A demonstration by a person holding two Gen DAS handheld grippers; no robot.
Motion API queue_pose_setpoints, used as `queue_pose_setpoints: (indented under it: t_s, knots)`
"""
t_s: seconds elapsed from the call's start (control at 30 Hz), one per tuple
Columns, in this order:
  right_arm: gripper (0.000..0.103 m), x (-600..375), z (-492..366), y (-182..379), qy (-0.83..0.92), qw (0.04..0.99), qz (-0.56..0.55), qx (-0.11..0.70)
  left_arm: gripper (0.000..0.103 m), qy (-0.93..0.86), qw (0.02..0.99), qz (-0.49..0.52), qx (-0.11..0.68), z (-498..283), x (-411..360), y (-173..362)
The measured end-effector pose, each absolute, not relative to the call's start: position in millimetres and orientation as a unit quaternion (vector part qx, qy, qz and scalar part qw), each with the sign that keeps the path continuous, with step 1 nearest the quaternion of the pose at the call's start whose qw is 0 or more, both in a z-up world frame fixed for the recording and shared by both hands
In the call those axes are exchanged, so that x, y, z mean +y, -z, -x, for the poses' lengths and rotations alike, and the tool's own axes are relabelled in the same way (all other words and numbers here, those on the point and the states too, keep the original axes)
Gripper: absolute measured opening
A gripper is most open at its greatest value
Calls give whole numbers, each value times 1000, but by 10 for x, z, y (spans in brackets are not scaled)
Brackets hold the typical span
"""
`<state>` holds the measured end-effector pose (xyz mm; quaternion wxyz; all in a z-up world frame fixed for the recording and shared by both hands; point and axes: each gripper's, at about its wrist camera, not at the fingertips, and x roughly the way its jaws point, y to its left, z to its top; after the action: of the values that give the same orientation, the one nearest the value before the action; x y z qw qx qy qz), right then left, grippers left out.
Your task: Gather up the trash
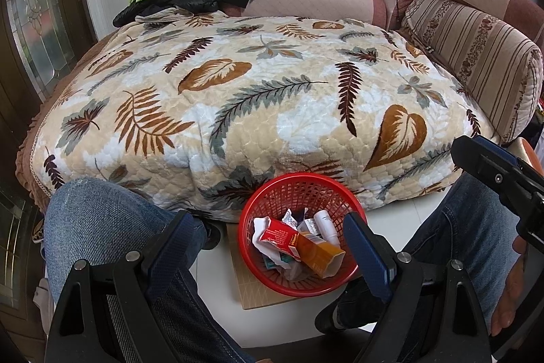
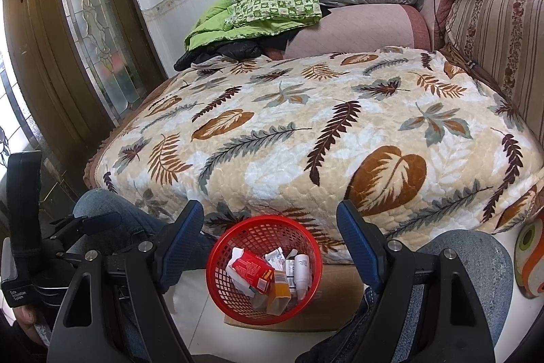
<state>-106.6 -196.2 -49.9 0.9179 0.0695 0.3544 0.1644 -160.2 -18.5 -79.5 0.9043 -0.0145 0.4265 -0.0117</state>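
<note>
A red mesh basket [image 1: 289, 196] stands on the floor in front of the bed, between the person's knees. In it lie a red and orange carton [image 1: 299, 244], a white tube [image 1: 326, 223] and crumpled wrappers [image 1: 261, 228]. My left gripper [image 1: 268, 217] hovers above the basket, open, with nothing between its blue pads. From above and slightly to the right, my right gripper [image 2: 269, 206] looks down on the same basket [image 2: 258, 233]; it is open and holds nothing. The carton [image 2: 253, 267] and tube [image 2: 302, 267] show there too.
A leaf-patterned blanket [image 1: 238, 91] covers the bed behind the basket. Denim knees [image 1: 102, 227] [image 1: 476, 227] flank it. A flat cardboard sheet [image 1: 258, 291] lies under it on white floor. Striped cushion [image 1: 476, 56] at right, wooden glass door [image 2: 85, 39] at left, orange-green object [image 2: 530, 254] at far right.
</note>
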Motion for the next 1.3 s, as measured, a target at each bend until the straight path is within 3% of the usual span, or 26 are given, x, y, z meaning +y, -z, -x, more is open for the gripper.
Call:
queue_pose_setpoints:
  t_s: [1.3]
  knots:
    - [79,-1946,1059,497,-164,918,-69,355,92,15,902,11,431,1610,-124,784]
